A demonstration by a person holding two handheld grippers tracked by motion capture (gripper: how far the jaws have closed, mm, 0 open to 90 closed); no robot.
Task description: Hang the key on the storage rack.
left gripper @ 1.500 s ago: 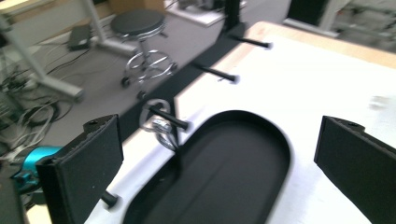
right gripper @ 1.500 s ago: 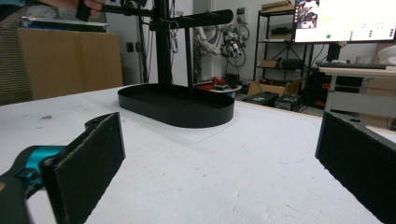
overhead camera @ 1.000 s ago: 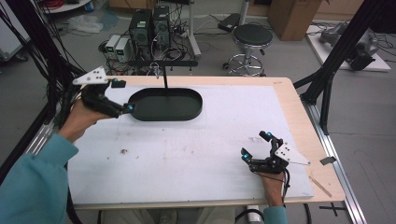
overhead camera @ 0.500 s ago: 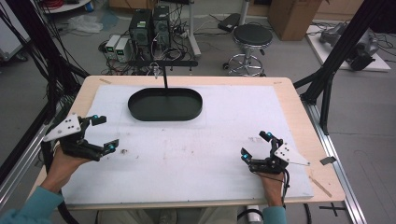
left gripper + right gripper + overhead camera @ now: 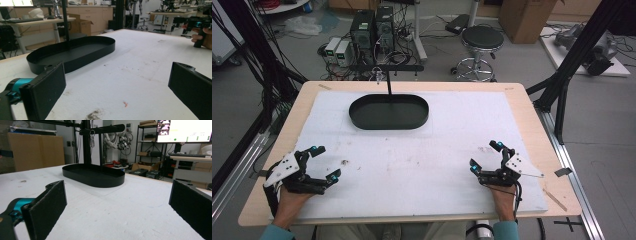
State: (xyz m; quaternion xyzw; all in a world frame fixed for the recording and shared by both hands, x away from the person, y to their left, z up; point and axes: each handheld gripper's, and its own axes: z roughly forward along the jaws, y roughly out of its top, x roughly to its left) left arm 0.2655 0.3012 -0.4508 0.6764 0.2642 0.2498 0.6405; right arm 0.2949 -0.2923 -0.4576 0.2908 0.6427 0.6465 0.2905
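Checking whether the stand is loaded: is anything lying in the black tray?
No, the black tray holds nothing; its dark floor is bare around the upright post.

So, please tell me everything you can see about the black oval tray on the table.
The black oval tray looks like thin matte metal, with a low upright wall and a flat floor. It appears empty. It lies flat on the white table cover, at the far middle. A thin black post with a crossbar rises from its far side. Both open grippers are well clear of it.
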